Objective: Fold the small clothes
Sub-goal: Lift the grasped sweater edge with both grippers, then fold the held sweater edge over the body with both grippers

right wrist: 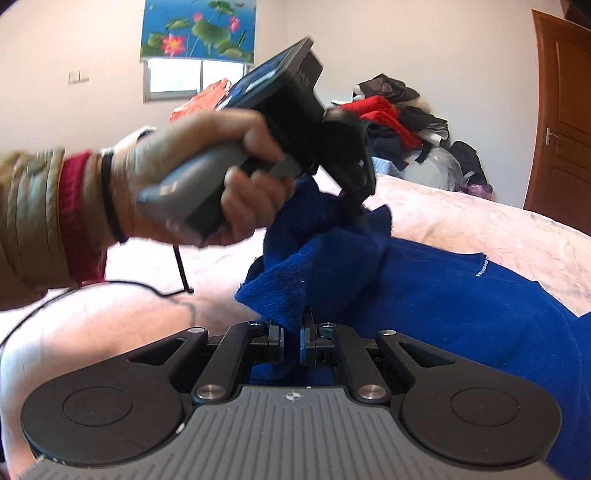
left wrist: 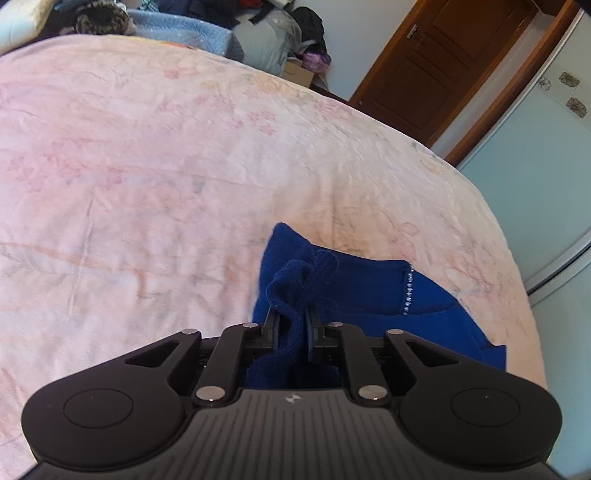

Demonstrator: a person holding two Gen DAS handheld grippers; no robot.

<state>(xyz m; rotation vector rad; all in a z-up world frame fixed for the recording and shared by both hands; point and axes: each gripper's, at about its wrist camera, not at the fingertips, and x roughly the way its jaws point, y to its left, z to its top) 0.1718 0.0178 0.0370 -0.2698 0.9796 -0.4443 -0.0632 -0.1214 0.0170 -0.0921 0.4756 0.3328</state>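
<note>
One bed (left wrist: 147, 166) carries the work, spread beyond and below both tongs. On it lies a blue garment (right wrist: 461, 302), part flat, its near edge lifted and bunched. Left tongs (left wrist: 291, 317) are clamped on a rumpled fold; right tongs (right wrist: 291, 332) are clamped on another edge. No neat fold shows yet, so I judge folding barely begun.

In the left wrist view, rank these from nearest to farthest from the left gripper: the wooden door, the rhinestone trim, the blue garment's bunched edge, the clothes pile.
1. Bunched edge of the blue garment, pinched in the left gripper.
2. Rhinestone trim, just right of the fingers.
3. Wooden door, upper right, past the bed.
4. Clothes pile, top centre; too close to the door to call firmly.
</note>
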